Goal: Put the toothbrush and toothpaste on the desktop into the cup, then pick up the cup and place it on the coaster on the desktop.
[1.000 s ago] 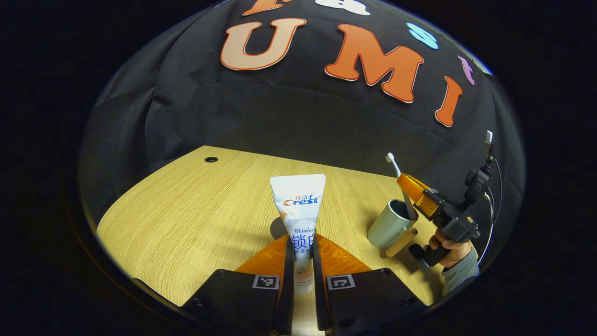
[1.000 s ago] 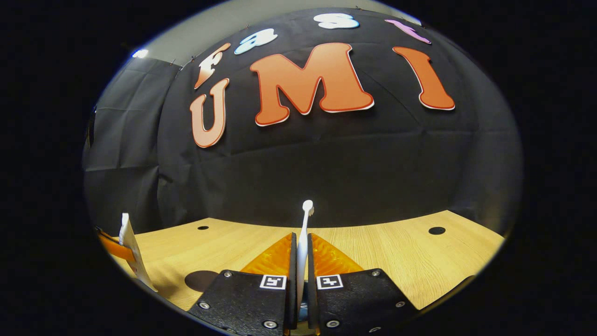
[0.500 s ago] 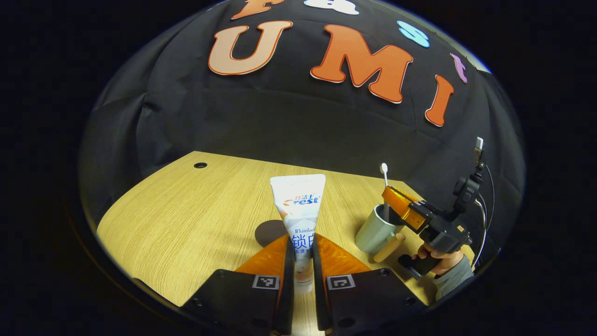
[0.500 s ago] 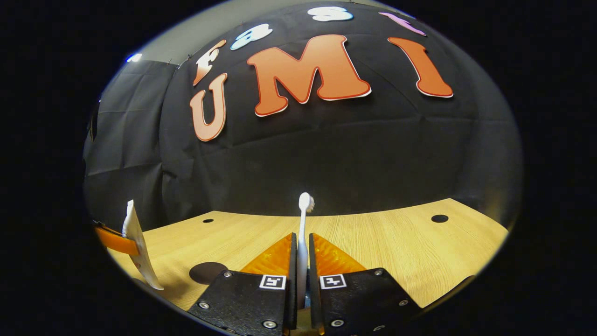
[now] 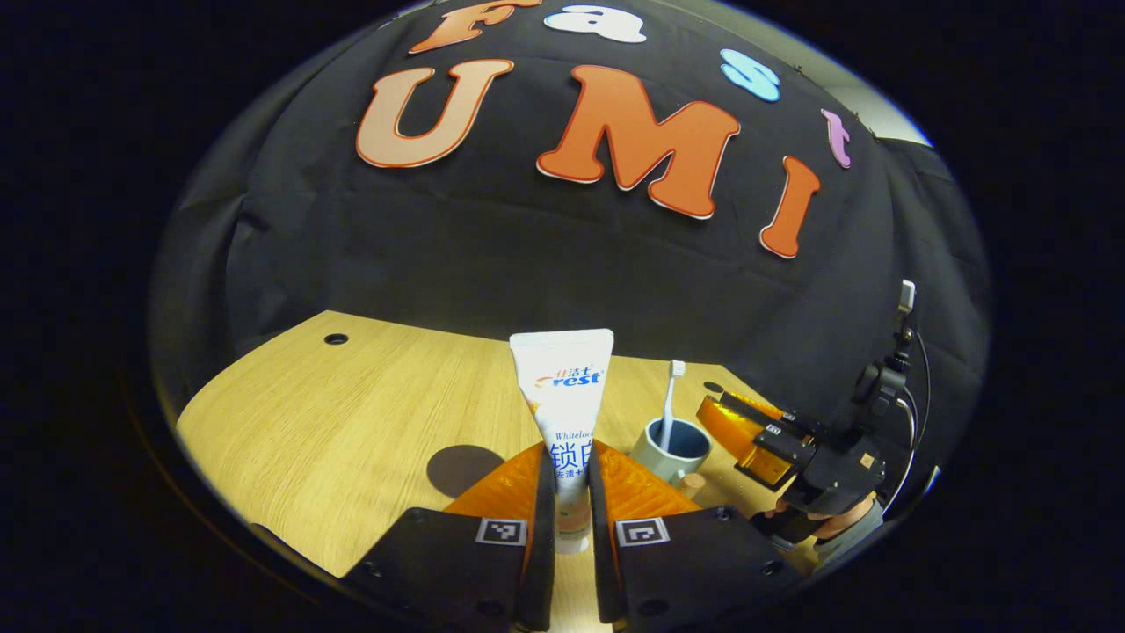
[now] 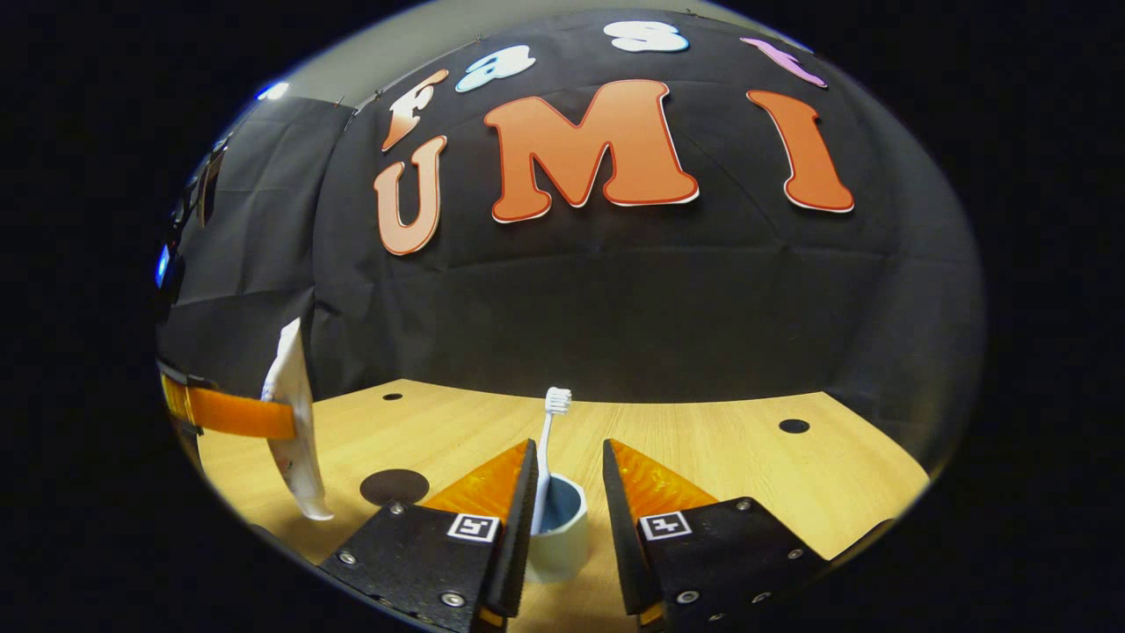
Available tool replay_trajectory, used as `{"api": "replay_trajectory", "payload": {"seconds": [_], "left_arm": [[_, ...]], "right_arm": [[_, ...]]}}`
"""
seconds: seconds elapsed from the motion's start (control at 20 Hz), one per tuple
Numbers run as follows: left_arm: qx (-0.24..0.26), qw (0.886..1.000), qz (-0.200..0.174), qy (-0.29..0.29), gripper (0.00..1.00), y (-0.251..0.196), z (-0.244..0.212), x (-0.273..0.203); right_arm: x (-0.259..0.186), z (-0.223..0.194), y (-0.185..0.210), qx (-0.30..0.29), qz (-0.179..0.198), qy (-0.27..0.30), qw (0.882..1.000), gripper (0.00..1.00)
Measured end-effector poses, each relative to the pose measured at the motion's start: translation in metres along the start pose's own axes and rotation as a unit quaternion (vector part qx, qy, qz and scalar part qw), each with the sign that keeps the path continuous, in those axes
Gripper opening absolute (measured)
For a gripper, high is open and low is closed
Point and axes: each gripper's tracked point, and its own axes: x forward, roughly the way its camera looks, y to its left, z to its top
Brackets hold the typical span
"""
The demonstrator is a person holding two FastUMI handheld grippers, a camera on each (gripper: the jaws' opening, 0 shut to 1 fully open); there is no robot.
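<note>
My left gripper (image 5: 571, 519) is shut on a white toothpaste tube (image 5: 564, 396) held upright above the wooden desktop (image 5: 352, 413). To its right stands a pale cup (image 5: 668, 448) with a white toothbrush (image 5: 670, 400) leaning inside it, bristles up. My right gripper (image 5: 747, 431) hovers just right of the cup in the left gripper view. In the right gripper view my right gripper (image 6: 567, 492) stands open, the cup (image 6: 558, 532) and toothbrush (image 6: 547, 448) between and beyond its fingers, untouched. The toothpaste tube (image 6: 294, 413) shows at the left there. A dark round coaster (image 5: 461, 469) (image 6: 394, 485) lies flat on the desktop.
Small dark holes (image 5: 336, 338) (image 6: 794, 425) mark the desktop near its far corners. A hand and grey sleeve (image 5: 844, 523) hold the right gripper at the lower right. The black cloth wall closes off the far side of the desk.
My right gripper opened and let go of the toothbrush, which now stands in the cup. The cup went from tilted to upright. My left gripper still holds the toothpaste, shifted toward the cup.
</note>
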Motion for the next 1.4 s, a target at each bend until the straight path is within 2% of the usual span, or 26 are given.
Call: {"api": "replay_trajectory", "payload": {"seconds": [0.35,0.5,0.6,1.1,1.4], "left_arm": [[0.010,0.998,-0.046,-0.049,0.23,-0.049,0.024,0.020],[0.005,0.997,-0.062,-0.055,0.23,-0.064,0.027,0.030],[0.000,0.996,-0.071,-0.059,0.23,-0.071,0.030,0.035],[-0.007,0.991,-0.095,-0.095,0.23,-0.102,0.050,0.070],[-0.015,0.989,-0.112,-0.096,0.23,-0.113,0.042,0.087]], "right_arm": [[-0.042,0.003,-0.010,-0.015,-0.003,-0.001,1.000,0.65],[-0.055,-0.001,-0.010,-0.035,-0.001,0.003,0.999,0.78],[-0.062,-0.004,-0.006,-0.029,0.006,0.003,1.000,0.81],[-0.079,-0.018,-0.008,-0.031,0.007,0.012,0.999,0.87],[-0.084,-0.024,-0.020,-0.032,0.000,0.021,0.999,0.87]]}}
